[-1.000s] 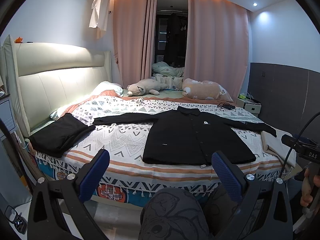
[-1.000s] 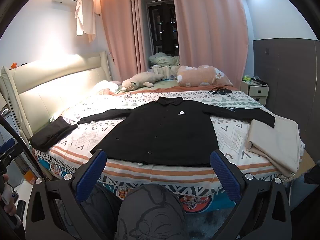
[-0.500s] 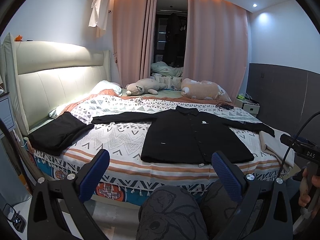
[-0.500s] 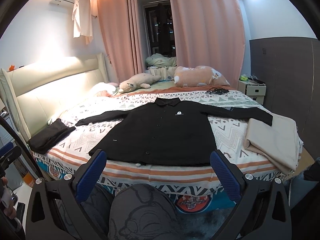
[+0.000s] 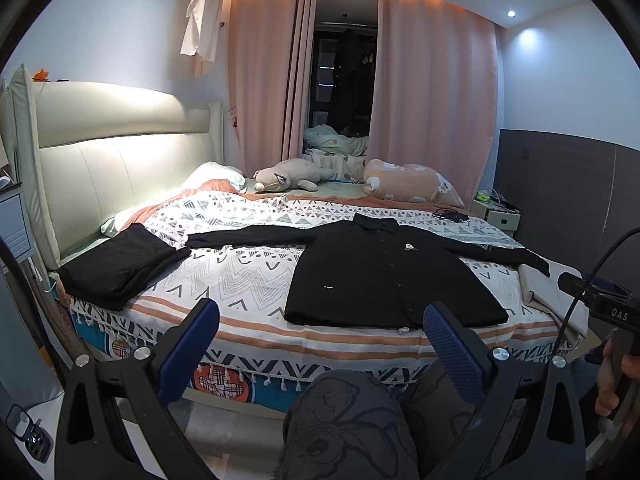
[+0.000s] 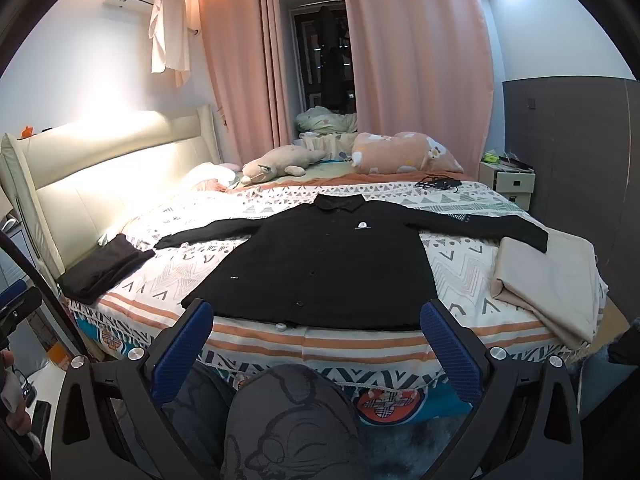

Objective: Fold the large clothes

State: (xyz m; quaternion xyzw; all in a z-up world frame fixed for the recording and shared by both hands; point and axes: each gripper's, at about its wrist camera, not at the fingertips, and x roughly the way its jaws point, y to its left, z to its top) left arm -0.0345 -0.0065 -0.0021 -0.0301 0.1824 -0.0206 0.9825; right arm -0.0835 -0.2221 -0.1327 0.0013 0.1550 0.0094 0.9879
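Room lit warm by cove strip above curtains (image 5: 432,92) + glow on headboard (image 6: 100,168), blown out in right wrist view. Ceiling spot (image 5: 511,13) flares on wall. Fisheye bends edges, black vignette at corners. Black jacket (image 6: 320,264) loses detail; focus sharp overall.

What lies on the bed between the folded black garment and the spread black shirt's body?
Only bare patterned bedspread, with the black shirt's sleeve stretching behind; the left wrist view shows it beside the folded black garment.
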